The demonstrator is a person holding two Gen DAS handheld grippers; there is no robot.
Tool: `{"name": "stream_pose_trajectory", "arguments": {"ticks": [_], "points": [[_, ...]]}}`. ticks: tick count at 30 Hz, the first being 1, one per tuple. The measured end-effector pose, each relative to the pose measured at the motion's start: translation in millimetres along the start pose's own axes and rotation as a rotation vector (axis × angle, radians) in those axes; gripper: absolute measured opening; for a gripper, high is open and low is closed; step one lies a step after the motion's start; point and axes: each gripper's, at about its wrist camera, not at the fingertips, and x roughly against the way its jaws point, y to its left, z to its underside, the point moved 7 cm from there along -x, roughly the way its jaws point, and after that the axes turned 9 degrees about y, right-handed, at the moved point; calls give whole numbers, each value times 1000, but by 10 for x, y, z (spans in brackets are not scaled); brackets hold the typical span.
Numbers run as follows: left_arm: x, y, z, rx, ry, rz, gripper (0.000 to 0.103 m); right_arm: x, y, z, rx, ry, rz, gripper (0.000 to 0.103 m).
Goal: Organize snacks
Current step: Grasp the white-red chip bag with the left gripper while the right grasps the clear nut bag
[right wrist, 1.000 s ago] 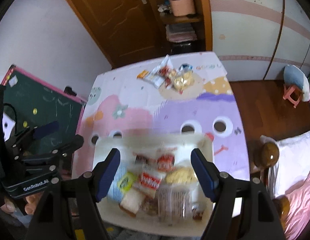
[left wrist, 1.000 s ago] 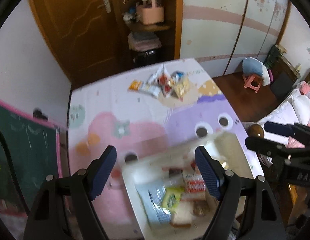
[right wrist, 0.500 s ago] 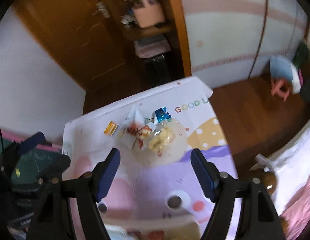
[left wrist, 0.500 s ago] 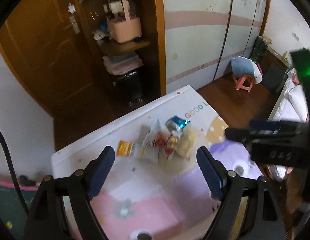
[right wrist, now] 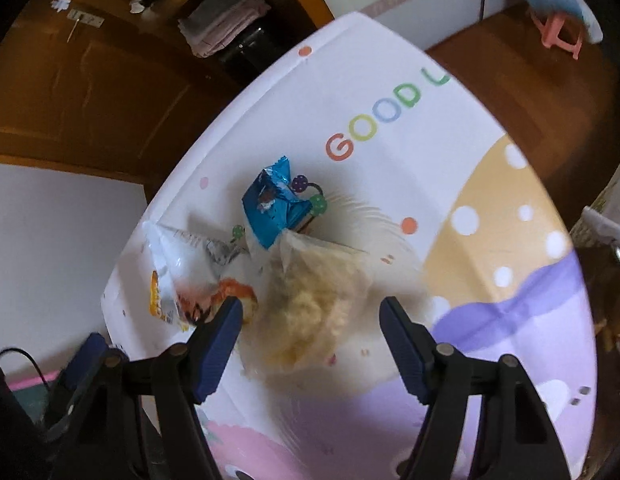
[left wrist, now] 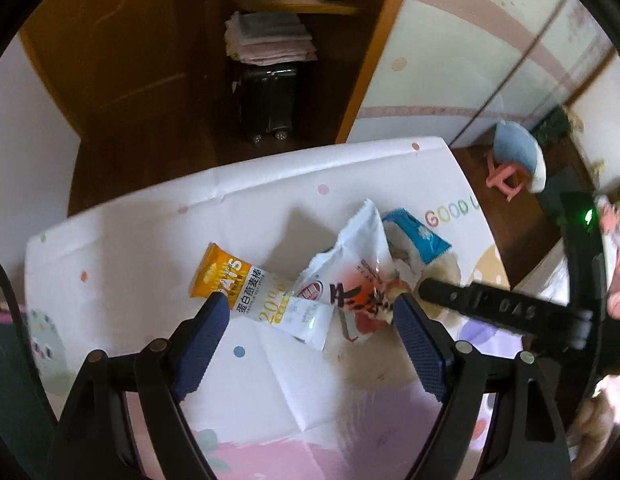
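Observation:
A small pile of snacks lies at the far end of the patterned mat (left wrist: 150, 240). Under my open left gripper (left wrist: 310, 316) lies an orange-and-white oat bar (left wrist: 258, 296), with a white-and-red packet (left wrist: 349, 284) just to its right. A blue packet (right wrist: 274, 208) lies farther back. Between the fingers of my right gripper (right wrist: 310, 316) sits a clear bag of yellow snacks (right wrist: 310, 300); the jaws are closing slightly and the pads do not touch it. The right gripper's black arm (left wrist: 493, 312) crosses the left wrist view.
The mat's far edge (right wrist: 349, 20) drops to a wooden floor. Beyond it are a wooden door (left wrist: 122, 60), shelves with folded cloths (left wrist: 270, 36) and a black suitcase (left wrist: 266, 100). A pink stool (right wrist: 557, 32) stands at the right.
Both grippers moved from above a white box of snacks forward and down to the pile at the mat's far end. The box has left both views, and the snacks now look much nearer.

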Motion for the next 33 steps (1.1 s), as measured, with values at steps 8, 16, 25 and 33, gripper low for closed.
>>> {"name": "stream_pose_trajectory", "arguments": {"ticks": [8, 16, 25, 33], "points": [[-279, 31, -74, 145, 42, 71, 83, -208, -74, 196, 63, 53, 21, 44], [-696, -332, -119, 207, 100, 81, 83, -150, -216, 466, 132, 61, 70, 43], [-1036, -491, -101, 210, 116, -34, 52, -51, -410, 734, 146, 87, 51, 43], [-865, -658, 290, 137, 122, -25, 40, 66, -498, 824, 170, 104, 41, 42]]}}
